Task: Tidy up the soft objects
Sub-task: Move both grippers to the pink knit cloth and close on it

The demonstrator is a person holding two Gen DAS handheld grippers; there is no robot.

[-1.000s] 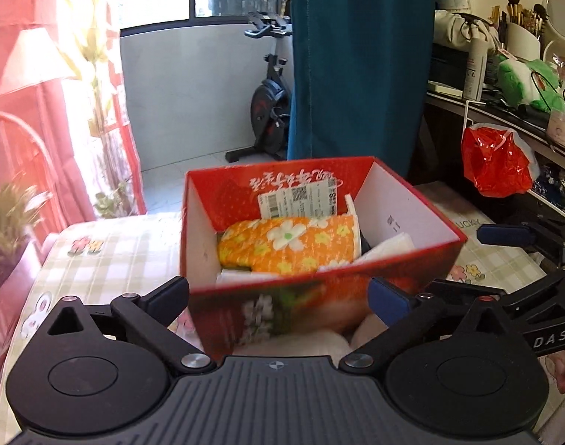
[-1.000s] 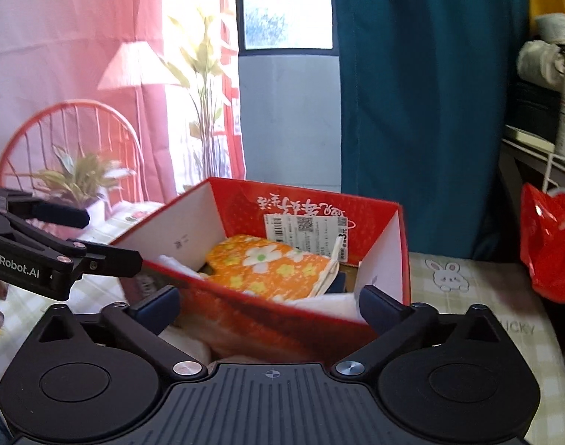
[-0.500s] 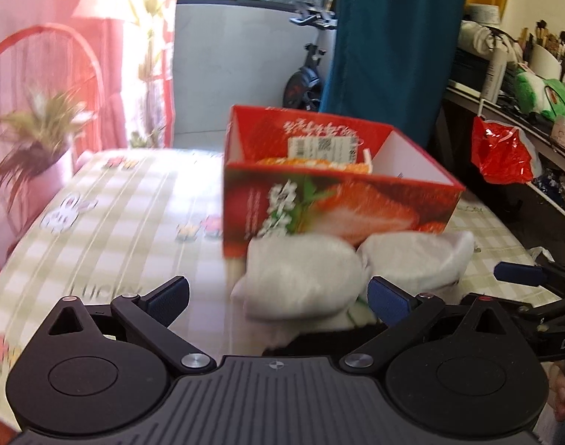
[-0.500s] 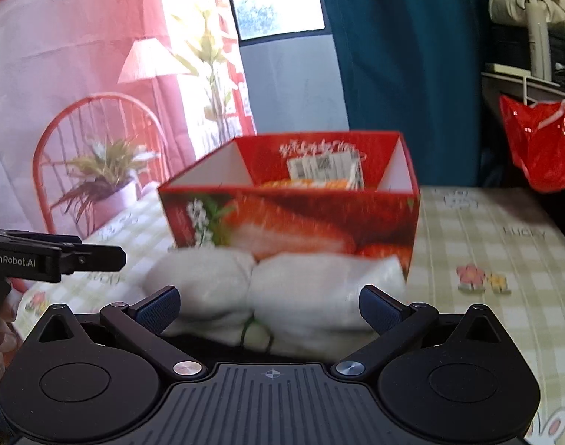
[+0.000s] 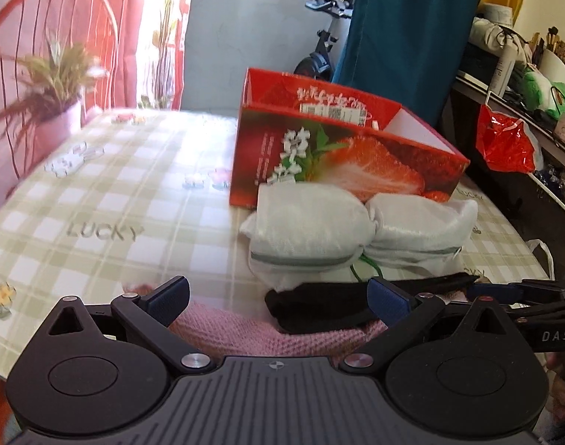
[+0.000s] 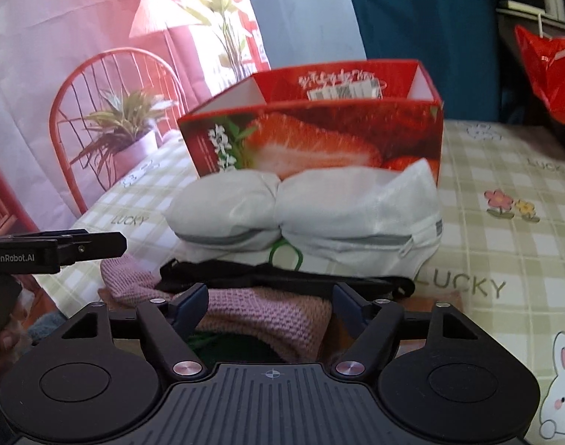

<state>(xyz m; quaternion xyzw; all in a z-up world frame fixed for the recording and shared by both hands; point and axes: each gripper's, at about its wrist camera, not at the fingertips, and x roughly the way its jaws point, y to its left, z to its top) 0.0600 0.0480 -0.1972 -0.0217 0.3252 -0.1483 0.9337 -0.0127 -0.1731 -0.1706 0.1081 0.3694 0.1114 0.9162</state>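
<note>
A second earlier both your cameras looked down into the red strawberry box [image 5: 342, 170], where an orange flowered cloth lay; by this moment you had dropped both hands low and pulled back, so the box stood beyond you on the checked desk [image 5: 108, 200] and the pile of soft things filled the foreground. That told me you were done at the box and had come down for the next piece. Your right gripper [image 6: 269, 306] was closing its fingers, which had been spread wide a second before, around the pink knit [image 6: 267, 319]; the knit sat between the blue pads, but they did not yet seem to press it. Your left gripper [image 5: 278, 296] kept its fingers spread, with the pink knit and one end of the black strap [image 5: 319, 306] lying between them and nothing pinched. The knit lay at the near edge of the desk, just in front of the two white pouches [image 6: 301, 215], which rested against the box's near wall. Its long axis ran crosswise in front of you, roughly parallel to that wall, with a bunched end toward your left hand in the right wrist view. The strap lay across its top along the same line. I judged that lifting the knit could drag the strap along, so watch it.
</note>
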